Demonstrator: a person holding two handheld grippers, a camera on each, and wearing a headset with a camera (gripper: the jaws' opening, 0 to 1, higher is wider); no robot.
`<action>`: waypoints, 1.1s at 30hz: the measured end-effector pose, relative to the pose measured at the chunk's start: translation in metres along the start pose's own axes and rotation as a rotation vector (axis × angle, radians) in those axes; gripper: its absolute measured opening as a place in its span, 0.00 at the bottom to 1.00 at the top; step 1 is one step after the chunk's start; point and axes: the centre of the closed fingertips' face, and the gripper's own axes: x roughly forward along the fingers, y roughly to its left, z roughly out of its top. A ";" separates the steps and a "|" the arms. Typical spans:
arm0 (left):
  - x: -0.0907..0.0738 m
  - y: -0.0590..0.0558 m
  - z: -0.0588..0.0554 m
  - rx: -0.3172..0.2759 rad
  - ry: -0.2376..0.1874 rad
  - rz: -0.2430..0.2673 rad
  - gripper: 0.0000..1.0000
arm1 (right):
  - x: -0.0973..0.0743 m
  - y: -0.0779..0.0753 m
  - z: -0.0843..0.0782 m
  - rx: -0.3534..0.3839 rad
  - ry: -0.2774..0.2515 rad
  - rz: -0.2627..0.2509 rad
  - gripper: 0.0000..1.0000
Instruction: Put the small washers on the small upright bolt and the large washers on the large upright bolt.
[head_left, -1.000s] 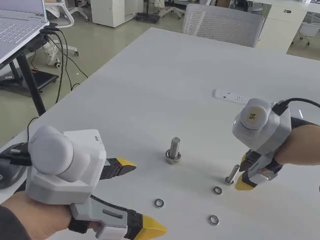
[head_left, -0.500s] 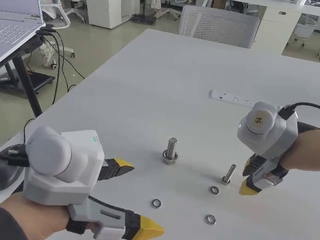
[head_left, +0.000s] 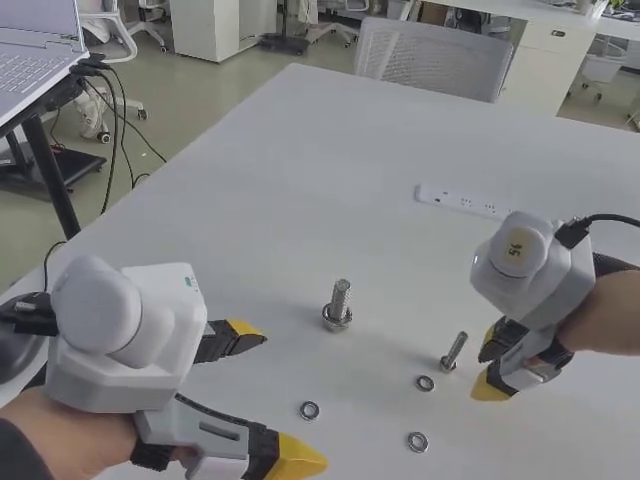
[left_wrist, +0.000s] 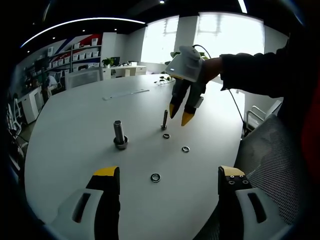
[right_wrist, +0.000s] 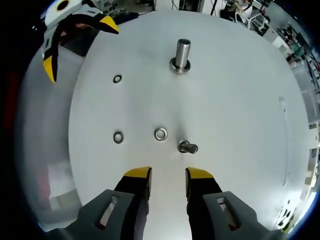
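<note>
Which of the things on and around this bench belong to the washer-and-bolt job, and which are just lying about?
Part of the job:
- large bolt, upright
- small bolt
- three loose washers, none on a bolt yet
- left gripper and right gripper, both open and empty

Just lying about:
- power strip
- laptop on a side stand
- mesh chair
</note>
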 end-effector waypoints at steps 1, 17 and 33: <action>0.000 0.000 0.000 0.001 0.001 0.001 0.80 | 0.000 0.002 0.000 0.001 -0.002 0.001 0.29; -0.002 -0.003 -0.001 0.006 -0.009 -0.005 0.80 | 0.008 0.030 0.021 -0.022 -0.041 0.033 0.27; -0.004 -0.005 -0.003 0.007 -0.009 -0.010 0.79 | 0.022 0.032 0.037 -0.003 -0.070 -0.003 0.27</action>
